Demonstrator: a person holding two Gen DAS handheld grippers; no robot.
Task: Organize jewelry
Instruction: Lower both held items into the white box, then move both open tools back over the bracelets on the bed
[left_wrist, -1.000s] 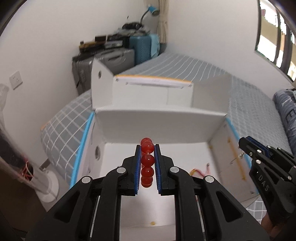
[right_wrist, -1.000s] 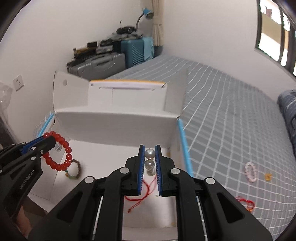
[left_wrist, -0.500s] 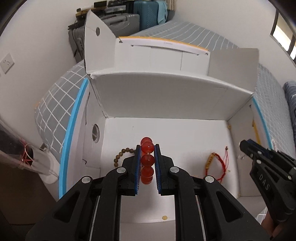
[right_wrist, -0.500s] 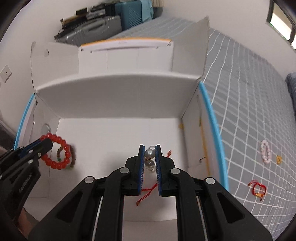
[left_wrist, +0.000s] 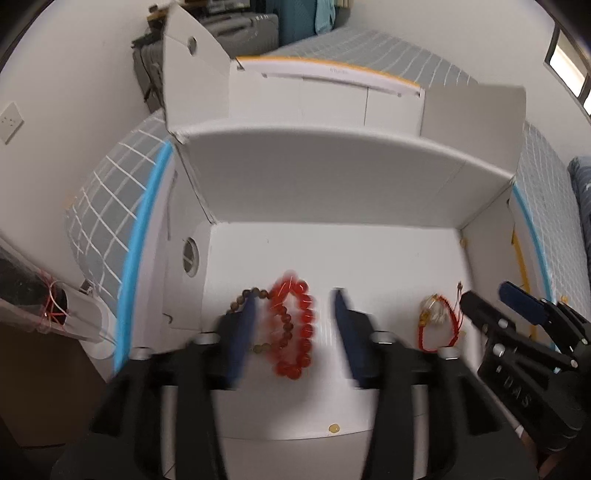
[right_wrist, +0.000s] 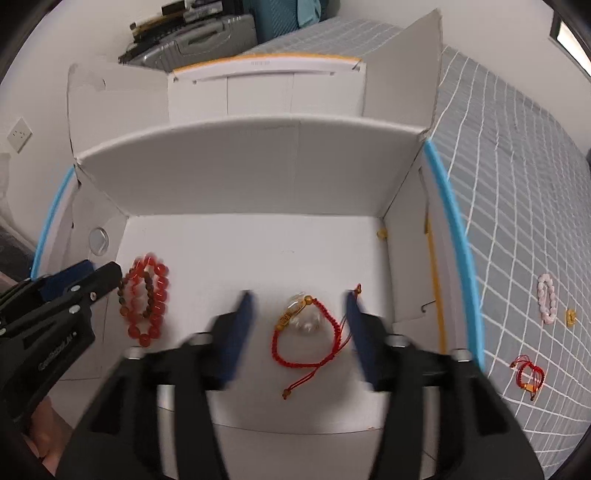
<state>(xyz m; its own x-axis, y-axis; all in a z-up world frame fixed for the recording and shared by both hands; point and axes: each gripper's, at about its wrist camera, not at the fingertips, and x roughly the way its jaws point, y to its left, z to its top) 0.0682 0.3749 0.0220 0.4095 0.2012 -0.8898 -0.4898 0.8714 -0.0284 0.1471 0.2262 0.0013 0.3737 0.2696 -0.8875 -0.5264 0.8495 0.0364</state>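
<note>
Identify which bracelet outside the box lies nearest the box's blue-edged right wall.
The red cord bracelet on the bedspread. It lies lower and closer to the box edge than the pale pink bead bracelet, which sits farther out beside a small gold piece.

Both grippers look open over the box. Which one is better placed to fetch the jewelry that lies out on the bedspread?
Right. The pink bead bracelet and red cord bracelet lie on the bedspread beyond the box's right wall, nearer the open right gripper. The left gripper hangs at the far side.

Left gripper (left_wrist: 295, 325) spread wide, right gripper (right_wrist: 299, 325) likewise — both blurred
</note>
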